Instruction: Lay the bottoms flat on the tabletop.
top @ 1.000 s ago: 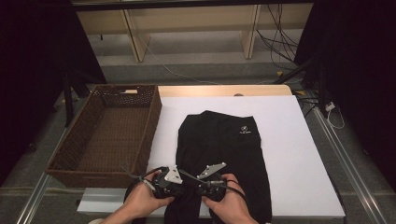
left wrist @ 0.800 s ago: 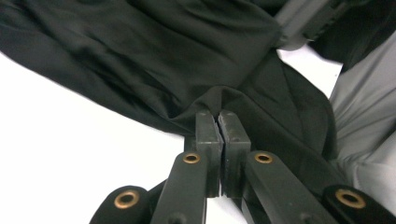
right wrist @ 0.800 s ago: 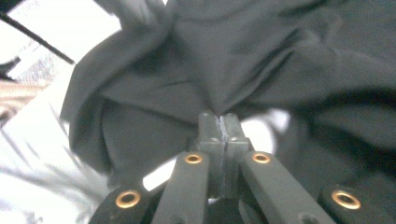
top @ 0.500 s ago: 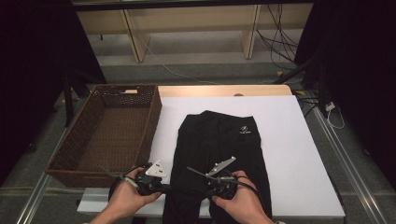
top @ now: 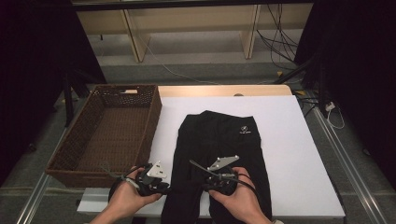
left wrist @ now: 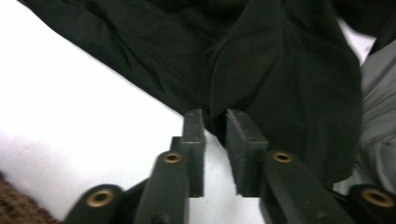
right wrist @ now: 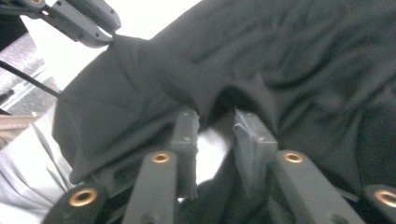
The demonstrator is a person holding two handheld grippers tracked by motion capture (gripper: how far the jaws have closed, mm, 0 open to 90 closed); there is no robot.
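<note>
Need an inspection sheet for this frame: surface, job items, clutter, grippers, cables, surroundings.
Surface: white tabletop on a wooden table, bare right of the garment.
Job's things: black trousers lie flat, the end with the small white logo away from the person, the near end over the table's front edge. Empty wicker basket at the table's left.
Clutter: nothing seen.
Grippers: left gripper at the trousers' left edge, jaws just opened, a gap between the pads, no cloth in it. Right gripper at a raised fold, jaws just opened, not pinching.
Cables: a cable trails from each gripper; loose cables on the floor behind.
Surroundings: wooden shelving beyond the table, black curtains either side.
</note>
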